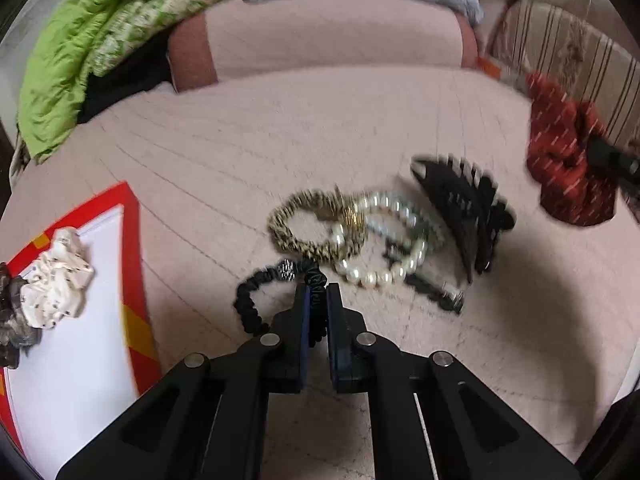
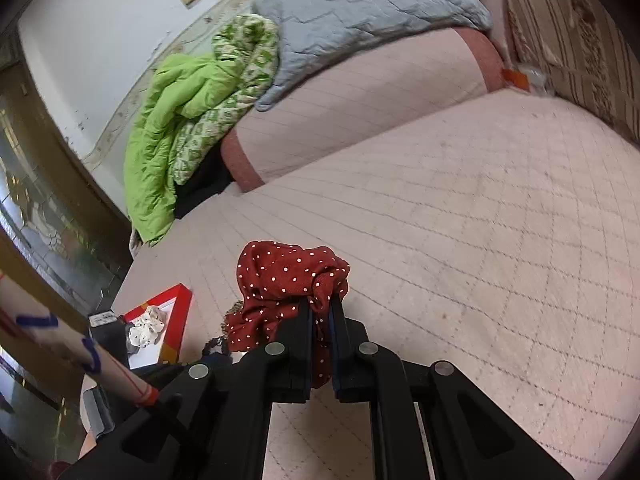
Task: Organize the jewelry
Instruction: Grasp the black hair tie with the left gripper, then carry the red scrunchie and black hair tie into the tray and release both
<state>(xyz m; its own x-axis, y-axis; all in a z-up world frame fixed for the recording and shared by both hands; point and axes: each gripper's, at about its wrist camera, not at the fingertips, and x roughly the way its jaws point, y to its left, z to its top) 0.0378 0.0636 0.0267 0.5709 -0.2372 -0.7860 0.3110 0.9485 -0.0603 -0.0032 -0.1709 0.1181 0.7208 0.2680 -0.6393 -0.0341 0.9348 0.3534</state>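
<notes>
Left gripper point(image 1: 317, 294) is pinched shut on the black scrunchie point(image 1: 256, 292), right gripper point(image 2: 320, 308) clamped on the red polka-dot scrunchie point(image 2: 288, 280), both probably soft, light, grabbable anywhere.

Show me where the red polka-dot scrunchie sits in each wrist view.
Left wrist: scrunchie at the right edge, mid-height, held off the bed by the right tool.
Right wrist: scrunchie lower centre, pinched in the right tool.
Shared landmark: the red-rimmed box, left of the scrunchie in both views.
</notes>
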